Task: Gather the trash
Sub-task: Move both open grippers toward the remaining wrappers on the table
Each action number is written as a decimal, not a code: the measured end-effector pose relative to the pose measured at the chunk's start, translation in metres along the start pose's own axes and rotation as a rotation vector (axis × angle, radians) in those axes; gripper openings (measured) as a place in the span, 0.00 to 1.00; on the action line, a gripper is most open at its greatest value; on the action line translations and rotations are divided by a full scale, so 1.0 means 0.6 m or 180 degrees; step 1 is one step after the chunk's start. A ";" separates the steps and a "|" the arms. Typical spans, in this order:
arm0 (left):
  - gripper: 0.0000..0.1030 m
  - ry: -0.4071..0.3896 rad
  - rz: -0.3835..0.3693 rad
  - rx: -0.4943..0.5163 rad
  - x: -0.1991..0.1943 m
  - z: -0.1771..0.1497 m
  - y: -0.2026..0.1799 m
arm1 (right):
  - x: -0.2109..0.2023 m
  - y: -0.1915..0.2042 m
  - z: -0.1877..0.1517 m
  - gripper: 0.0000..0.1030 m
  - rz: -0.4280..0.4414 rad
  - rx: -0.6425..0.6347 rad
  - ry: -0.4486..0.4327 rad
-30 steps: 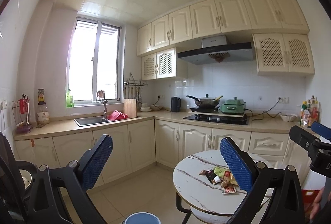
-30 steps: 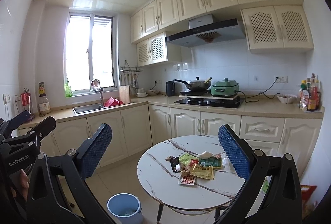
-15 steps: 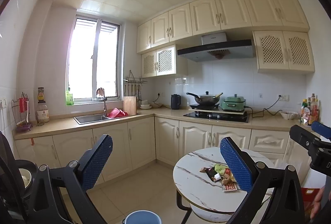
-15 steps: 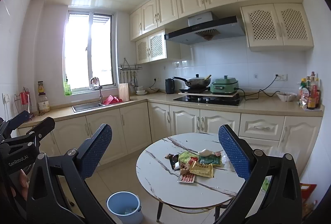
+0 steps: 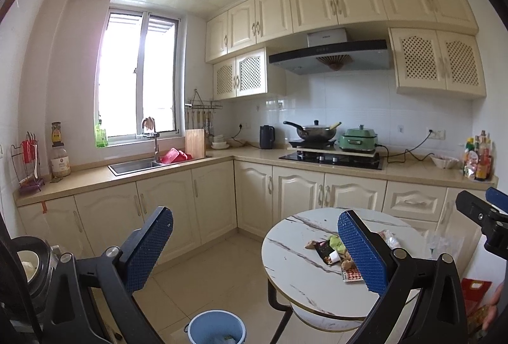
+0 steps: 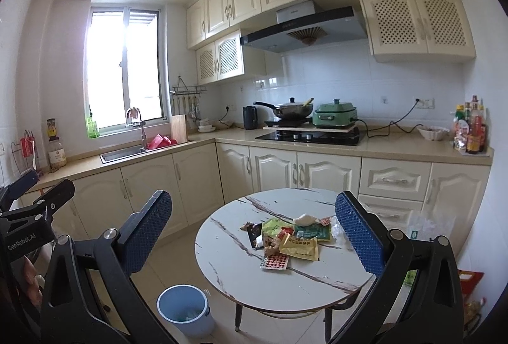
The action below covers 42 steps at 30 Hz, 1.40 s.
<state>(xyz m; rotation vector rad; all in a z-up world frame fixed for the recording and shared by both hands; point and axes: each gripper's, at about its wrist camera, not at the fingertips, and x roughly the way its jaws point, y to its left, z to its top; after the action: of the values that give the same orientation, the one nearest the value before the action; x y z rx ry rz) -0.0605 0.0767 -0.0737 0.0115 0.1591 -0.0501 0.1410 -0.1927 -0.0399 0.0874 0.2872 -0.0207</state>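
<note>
A pile of trash, mostly green, yellow and red wrappers, lies on a round marble-look table; in the left wrist view the trash is partly hidden behind one blue finger pad. A light blue bin stands on the floor left of the table, also seen as the bin at the bottom edge. My left gripper is open and empty, well short of the table. My right gripper is open and empty too, held above and before the table.
Cream kitchen cabinets run along two walls behind the table, with a sink, a hob with a wok and a green pot. Bottles stand at the counter's right end. Tiled floor lies between me and the cabinets.
Both views have tilted slightly downward and drawn a little closer: the table, trash and bin sit higher and larger in frame. Both grippers stay open and empty.
</note>
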 end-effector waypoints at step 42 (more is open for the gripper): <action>0.70 0.2253 -0.0812 0.0195 0.897 -0.063 -0.233 | 0.521 -0.324 -0.207 1.00 -0.0573 0.0297 0.1630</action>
<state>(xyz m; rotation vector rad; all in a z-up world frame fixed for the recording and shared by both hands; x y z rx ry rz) 0.4573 -0.0889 -0.1978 0.0703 0.8666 -0.3063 0.3994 -0.3777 -0.2633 0.1593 0.8056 -0.1924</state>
